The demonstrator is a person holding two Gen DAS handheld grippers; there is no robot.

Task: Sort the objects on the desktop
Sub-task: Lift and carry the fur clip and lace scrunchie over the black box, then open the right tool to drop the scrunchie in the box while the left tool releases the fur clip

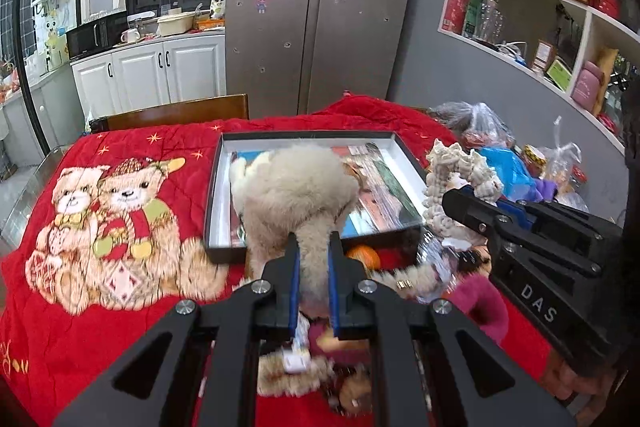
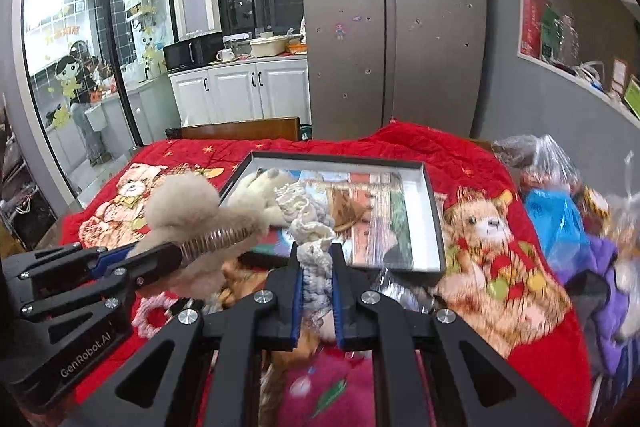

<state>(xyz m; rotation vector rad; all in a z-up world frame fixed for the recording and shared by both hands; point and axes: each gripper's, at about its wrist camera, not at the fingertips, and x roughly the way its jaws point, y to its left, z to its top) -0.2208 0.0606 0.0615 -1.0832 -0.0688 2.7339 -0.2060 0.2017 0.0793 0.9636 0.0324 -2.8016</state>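
Note:
My left gripper (image 1: 314, 239) is shut on a fluffy beige plush toy (image 1: 296, 187) and holds it over the near edge of a shallow black box (image 1: 214, 195) with white inner walls and a picture on its bottom. My right gripper (image 2: 316, 247) is shut on a cream and grey knitted piece (image 2: 308, 215), just in front of the box (image 2: 434, 227). In the right wrist view the left gripper (image 2: 160, 249) with the plush toy (image 2: 184, 203) is at the left. In the left wrist view the right gripper (image 1: 464, 193) with the knitted piece (image 1: 452, 163) is at the right. A cream plush (image 2: 260, 195) lies inside the box.
A red quilt with a bear print (image 1: 100, 219) covers the table. Plastic bags (image 2: 556, 219) and purple cloth pile up at the right edge. An orange ball (image 1: 364, 255), a pink item (image 2: 320, 387) and other small toys lie near the grippers. A wooden chair back (image 1: 180, 113) stands behind the table.

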